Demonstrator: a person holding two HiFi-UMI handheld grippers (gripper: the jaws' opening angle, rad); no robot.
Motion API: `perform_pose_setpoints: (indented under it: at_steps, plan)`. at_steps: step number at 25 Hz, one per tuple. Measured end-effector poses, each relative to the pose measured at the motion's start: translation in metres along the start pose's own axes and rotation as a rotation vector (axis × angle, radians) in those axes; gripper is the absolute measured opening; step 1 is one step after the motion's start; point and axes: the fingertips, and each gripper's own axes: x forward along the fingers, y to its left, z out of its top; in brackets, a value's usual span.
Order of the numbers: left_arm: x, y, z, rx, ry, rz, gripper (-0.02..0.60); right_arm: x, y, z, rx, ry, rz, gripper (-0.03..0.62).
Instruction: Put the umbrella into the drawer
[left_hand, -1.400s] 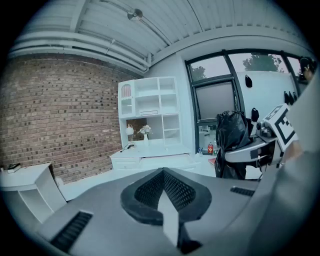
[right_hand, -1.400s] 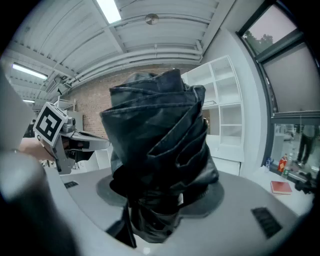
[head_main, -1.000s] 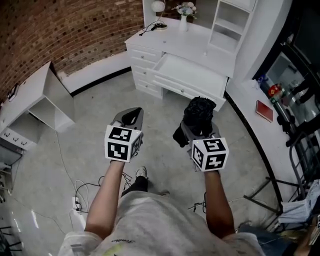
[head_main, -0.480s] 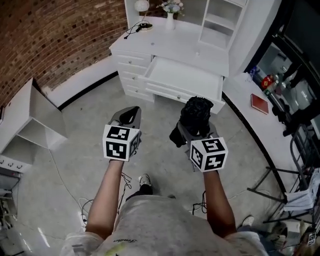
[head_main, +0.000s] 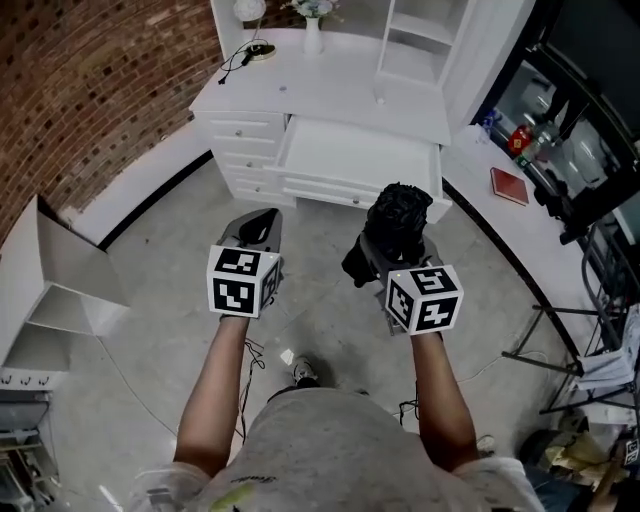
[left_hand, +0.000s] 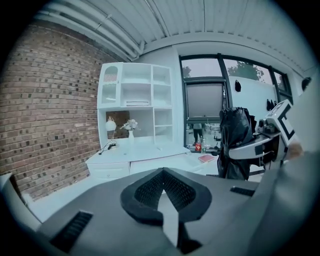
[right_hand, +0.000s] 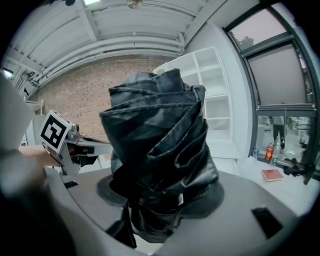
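Note:
A folded black umbrella (head_main: 397, 225) stands upright in my right gripper (head_main: 393, 248), whose jaws are shut on its lower part; it fills the right gripper view (right_hand: 157, 150) and shows at the right of the left gripper view (left_hand: 235, 142). My left gripper (head_main: 255, 232) hangs level beside it, jaws shut with nothing between them (left_hand: 162, 197). Ahead, the white desk (head_main: 330, 90) has its wide middle drawer (head_main: 355, 165) pulled out, and it looks bare inside.
A lamp (head_main: 248, 12) and a flower vase (head_main: 312, 30) stand on the desk top, with white shelving (head_main: 420, 40) behind. A brick wall (head_main: 90, 90) runs at the left. A red book (head_main: 510, 185) lies on the right counter. Cables trail on the floor (head_main: 260, 360).
The desk and its pulled-out drawer have drawn closer and slid left in the head view. Both grippers keep the same pose, the umbrella still held.

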Motion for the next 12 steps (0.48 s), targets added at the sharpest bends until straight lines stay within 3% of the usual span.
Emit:
perform_pose_setpoints:
  at_steps: [12]
  plan:
    - [0.039,0.022,0.007,0.025,0.009,-0.121,-0.003,0.028,-0.003,0.014,0.006,0.015,-0.105,0.253]
